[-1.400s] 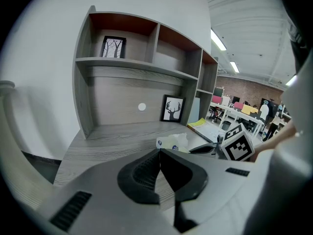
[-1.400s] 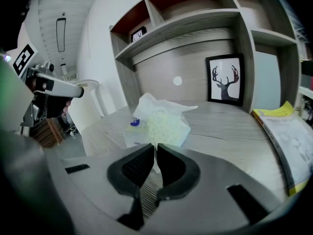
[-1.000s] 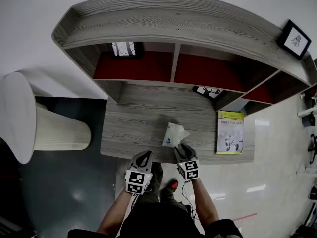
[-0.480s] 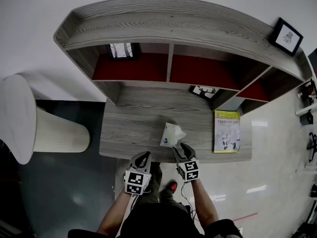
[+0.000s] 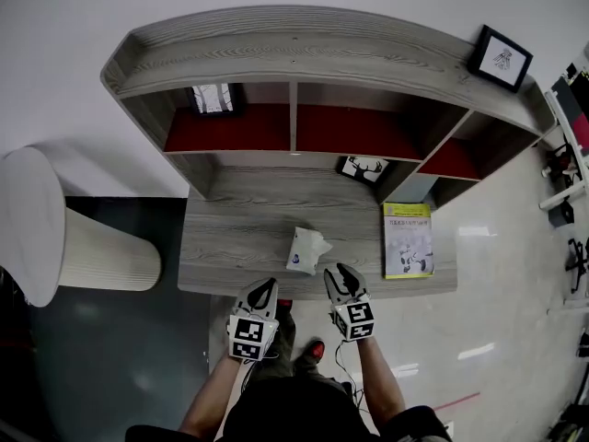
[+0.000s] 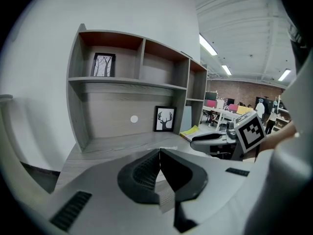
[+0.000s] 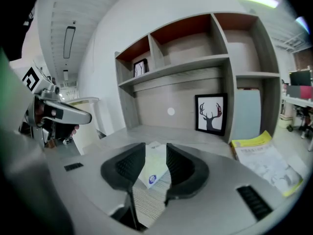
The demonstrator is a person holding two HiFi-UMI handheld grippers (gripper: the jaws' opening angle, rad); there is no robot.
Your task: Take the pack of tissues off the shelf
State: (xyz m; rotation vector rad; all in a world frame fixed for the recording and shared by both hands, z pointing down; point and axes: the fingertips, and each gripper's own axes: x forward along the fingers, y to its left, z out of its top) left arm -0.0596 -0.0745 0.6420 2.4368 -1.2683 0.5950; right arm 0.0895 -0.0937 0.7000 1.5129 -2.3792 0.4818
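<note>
- Tissue pack (image 5: 306, 250): lies on desk (image 5: 235, 238) near its front edge, below the shelf (image 5: 304, 58), ungripped.
- Right gripper (image 5: 339, 273): jaws apart, have just been closing, nothing between them; pack just beyond the tips.
- Left gripper (image 5: 265, 286): jaws pressed together, empty.

bench (image 5: 230, 239) left: bare wood, free passage
centre: tissue pack (image 5: 306, 250) in the way
right: booklet (image 5: 407, 239) lying flat
</note>
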